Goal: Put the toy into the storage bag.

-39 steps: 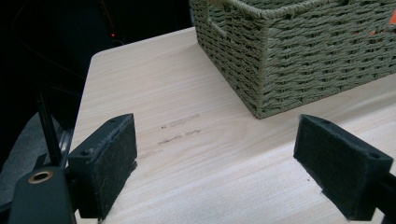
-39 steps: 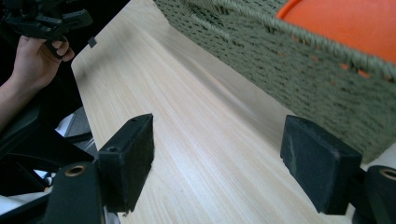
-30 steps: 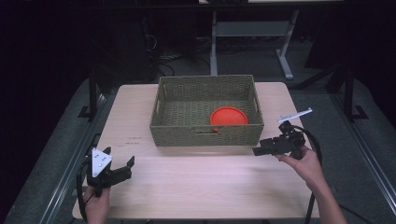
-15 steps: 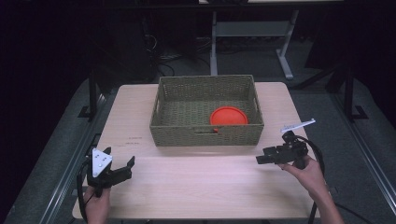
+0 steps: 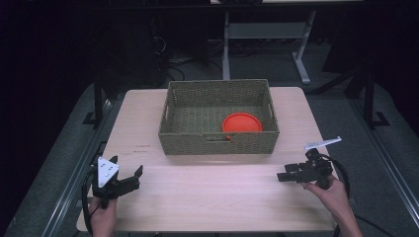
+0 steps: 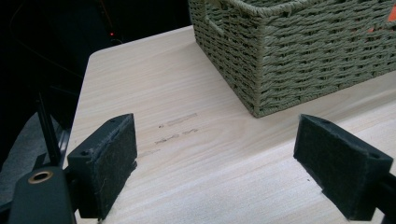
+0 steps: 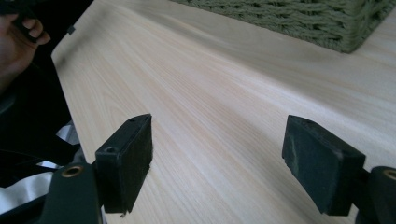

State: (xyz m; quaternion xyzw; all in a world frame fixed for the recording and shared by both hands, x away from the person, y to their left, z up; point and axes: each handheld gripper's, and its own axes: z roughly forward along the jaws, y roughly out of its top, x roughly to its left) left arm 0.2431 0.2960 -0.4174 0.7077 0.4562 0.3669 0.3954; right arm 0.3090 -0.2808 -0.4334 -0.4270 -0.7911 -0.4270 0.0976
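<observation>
The left hand (image 5: 103,213) came in from the near left edge of the table (image 5: 207,197) and held the left gripper (image 5: 127,178) low over the wood, its jaws spread wide with nothing between them and aimed toward the near left corner of the basket (image 5: 219,142). The right hand (image 5: 332,190) reached in from the near right and held the right gripper (image 5: 285,176) pointing left across the table, jaws likewise wide apart and empty above bare wood. The woven green basket stood at the middle of the table's far half, well apart from both grippers. An orange plate (image 5: 241,122) lay inside it, against the near right part.
</observation>
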